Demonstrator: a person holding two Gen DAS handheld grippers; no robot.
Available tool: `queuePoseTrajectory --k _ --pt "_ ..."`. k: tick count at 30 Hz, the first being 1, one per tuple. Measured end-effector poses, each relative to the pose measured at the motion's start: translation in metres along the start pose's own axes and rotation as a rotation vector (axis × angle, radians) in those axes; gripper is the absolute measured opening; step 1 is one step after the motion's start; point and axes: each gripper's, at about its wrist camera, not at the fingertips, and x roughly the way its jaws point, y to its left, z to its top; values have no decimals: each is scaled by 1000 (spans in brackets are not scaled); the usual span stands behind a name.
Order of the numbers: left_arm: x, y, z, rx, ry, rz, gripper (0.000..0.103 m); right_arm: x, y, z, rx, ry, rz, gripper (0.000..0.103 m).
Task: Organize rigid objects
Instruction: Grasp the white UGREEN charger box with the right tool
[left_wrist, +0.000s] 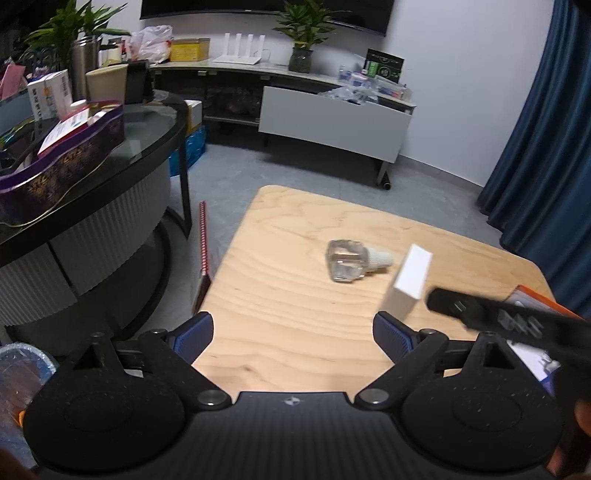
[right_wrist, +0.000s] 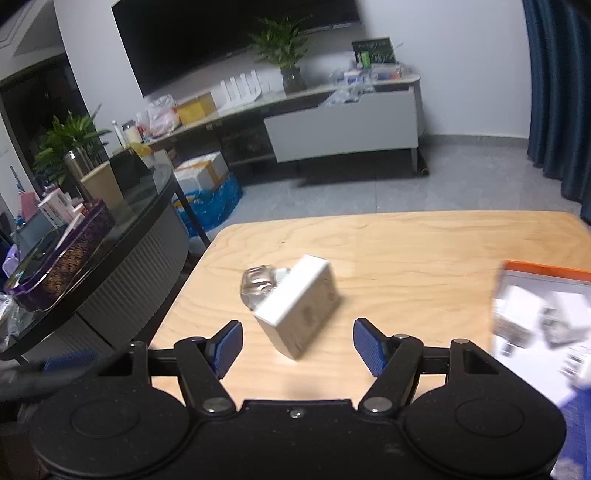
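On the light wooden table (left_wrist: 280, 295) a clear glass bottle (left_wrist: 347, 260) with a white cap lies on its side. A small white box (left_wrist: 406, 282) stands tilted just right of it. My left gripper (left_wrist: 293, 332) hovers open over the table's near edge, short of both, with nothing between its blue pads. From the right wrist view, the white box (right_wrist: 299, 306) sits just beyond my open right gripper (right_wrist: 298, 343), and the bottle (right_wrist: 258, 284) lies behind the box. One blurred finger (left_wrist: 480, 314) of the right gripper reaches in beside the box.
An orange-edged printed box (right_wrist: 543, 314) lies at the table's right. A round glass-topped black table (left_wrist: 147, 147) with a purple tin (left_wrist: 62, 166) and cartons stands left. A red spiral notebook (left_wrist: 203, 240) leans between the tables. Blue curtain (left_wrist: 546, 147) at right.
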Motion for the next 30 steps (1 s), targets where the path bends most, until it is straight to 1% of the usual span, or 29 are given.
queuePoseTrajectory --k 3,6,7,8,9,10,11,13,15,18,20,22,23,25,27,30 --pt "4 7 2 -2 1 16 96 25 8 9 43 26 -22 80" --pt "8 11 5 -1 2 15 96 46 12 14 40 50 -36 79" --pt "10 11 6 0 2 16 96 50 10 14 42 56 -41 75" --pt "11 12 6 2 2 14 96 53 6 14 54 66 -46 64" --pt "13 12 6 3 4 12 96 53 -1 13 79 74 -44 60" --pt "14 11 6 6 4 9 97 50 -11 12 112 70 -35 54" --pt "16 11 5 9 3 5 97 47 -21 11 144 65 -40 50" --pt "19 9 5 17 4 -3 97 37 -46 8 213 47 -37 49" --pt "22 6 4 24 7 -12 97 29 -70 6 260 48 -31 49" --pt "24 3 3 24 8 -18 97 14 -99 2 285 26 -115 56" --pt "26 0 3 30 12 -23 97 8 -110 0 289 27 -120 73" --pt "27 -4 3 46 11 -26 97 -2 -110 -3 235 -12 -130 79" --pt "28 -6 4 55 12 -26 97 -4 -107 -4 194 -21 -130 81" --pt "32 -9 5 68 14 -25 98 -1 -98 -6 111 -5 -131 86" --pt "36 -12 6 78 12 -26 98 7 -87 -6 46 6 -139 86" --pt "43 -19 9 107 0 -29 101 21 -75 -6 -12 25 -155 88"
